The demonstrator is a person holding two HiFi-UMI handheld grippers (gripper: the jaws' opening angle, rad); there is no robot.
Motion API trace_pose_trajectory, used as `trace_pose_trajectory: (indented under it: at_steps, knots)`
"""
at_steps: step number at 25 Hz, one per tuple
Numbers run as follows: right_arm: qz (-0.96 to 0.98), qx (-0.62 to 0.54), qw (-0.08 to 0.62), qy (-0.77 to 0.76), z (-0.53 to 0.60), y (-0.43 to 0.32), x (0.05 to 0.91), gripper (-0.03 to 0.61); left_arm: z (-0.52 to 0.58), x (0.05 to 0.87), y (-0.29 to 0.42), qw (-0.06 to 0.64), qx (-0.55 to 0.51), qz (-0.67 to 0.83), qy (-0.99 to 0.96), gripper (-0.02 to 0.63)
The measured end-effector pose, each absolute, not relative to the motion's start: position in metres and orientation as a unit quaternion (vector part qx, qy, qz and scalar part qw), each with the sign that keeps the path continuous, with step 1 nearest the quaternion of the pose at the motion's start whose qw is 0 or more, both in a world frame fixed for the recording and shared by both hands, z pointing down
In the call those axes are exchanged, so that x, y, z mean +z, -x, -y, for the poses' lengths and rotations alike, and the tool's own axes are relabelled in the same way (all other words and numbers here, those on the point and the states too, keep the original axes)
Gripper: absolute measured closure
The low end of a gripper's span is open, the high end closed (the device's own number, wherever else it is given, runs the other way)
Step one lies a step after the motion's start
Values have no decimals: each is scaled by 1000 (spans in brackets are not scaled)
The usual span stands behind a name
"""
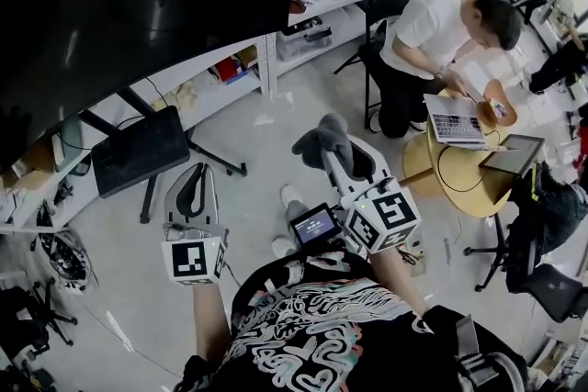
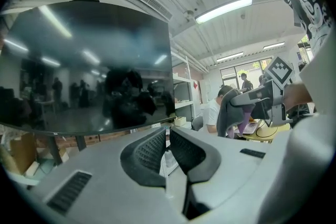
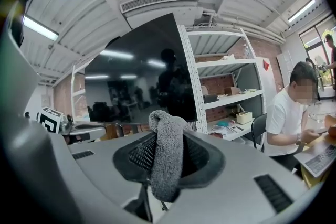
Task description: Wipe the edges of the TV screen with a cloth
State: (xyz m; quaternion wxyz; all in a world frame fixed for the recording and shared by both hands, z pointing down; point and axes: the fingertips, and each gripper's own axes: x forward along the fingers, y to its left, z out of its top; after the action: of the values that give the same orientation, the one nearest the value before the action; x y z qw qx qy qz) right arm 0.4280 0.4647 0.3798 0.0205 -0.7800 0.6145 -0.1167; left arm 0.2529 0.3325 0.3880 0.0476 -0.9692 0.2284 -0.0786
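Bright ceiling tubes (image 2: 223, 9) (fisheye-warped edges)

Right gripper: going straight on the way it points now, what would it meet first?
Probably the TV screen, near its right edge, with the grey cloth in the right gripper touching first. The white shelf upright stands just beside that line; depth is unclear.

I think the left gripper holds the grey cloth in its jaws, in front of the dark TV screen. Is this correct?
Not quite: the right gripper holds the grey cloth, as the right gripper view shows; the left gripper has nothing in its jaws. The rest holds.
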Motion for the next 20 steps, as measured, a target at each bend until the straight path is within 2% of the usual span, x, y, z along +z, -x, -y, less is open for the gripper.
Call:
trace_pose_trajectory:
  at_steps: [20]
  knots:
    - [-642, -142, 17, 754, -316, -528, 390, 456, -209, 393, -335, 35, -97, -264, 959, 578]
